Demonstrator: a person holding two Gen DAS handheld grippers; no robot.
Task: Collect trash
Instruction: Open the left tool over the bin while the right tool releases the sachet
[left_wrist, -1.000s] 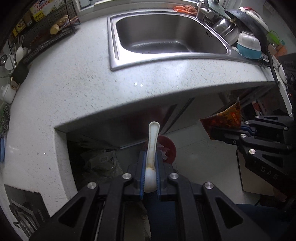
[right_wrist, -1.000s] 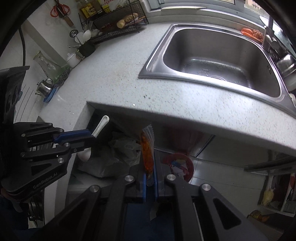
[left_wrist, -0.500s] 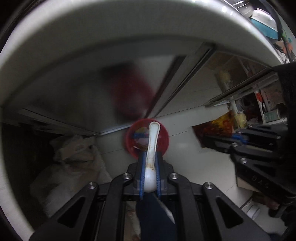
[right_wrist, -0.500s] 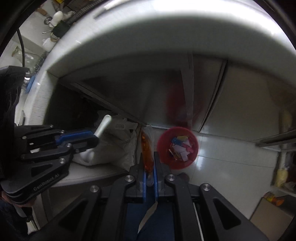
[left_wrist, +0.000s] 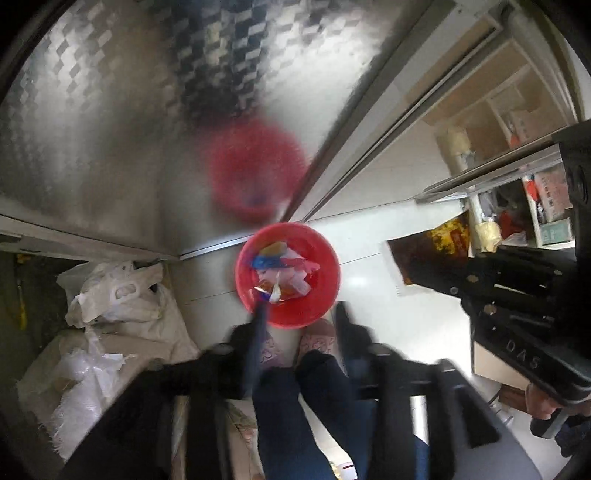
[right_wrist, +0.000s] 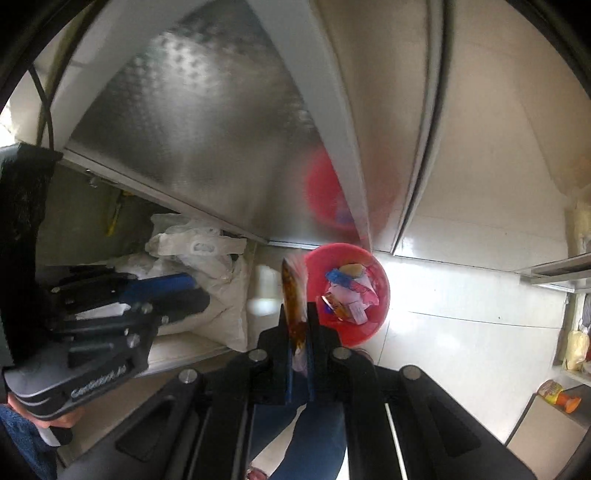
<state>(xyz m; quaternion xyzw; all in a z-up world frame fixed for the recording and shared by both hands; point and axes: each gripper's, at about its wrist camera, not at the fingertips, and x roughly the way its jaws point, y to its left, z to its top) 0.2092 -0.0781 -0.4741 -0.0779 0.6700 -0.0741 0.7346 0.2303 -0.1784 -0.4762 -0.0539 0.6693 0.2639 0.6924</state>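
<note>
A red bin (left_wrist: 317, 302) (right_wrist: 380, 291) holding several wrappers stands on the white floor below both grippers. My left gripper (left_wrist: 299, 314) (right_wrist: 195, 291) hangs over the bin's near rim, blurred, its jaws opening with nothing between them. Just beyond its tips a blurred white shape (right_wrist: 264, 291), apparently the white spoon, is loose in the air. My right gripper (right_wrist: 297, 332) is shut on an orange-brown sauce sachet (right_wrist: 291, 299) (left_wrist: 432, 258), held upright a little left of the bin.
White plastic bags (left_wrist: 114, 295) (right_wrist: 199, 247) are piled in the open space under the counter at the left. A patterned steel cabinet door (left_wrist: 110, 129) rises behind the bin. The person's feet in pink slippers (left_wrist: 317, 338) stand next to the bin. Shelves (left_wrist: 517, 147) are at the right.
Both grippers have dropped from counter height to just above the red bin. The left jaws have parted and the white spoon has left them. The right gripper still holds the sachet.
</note>
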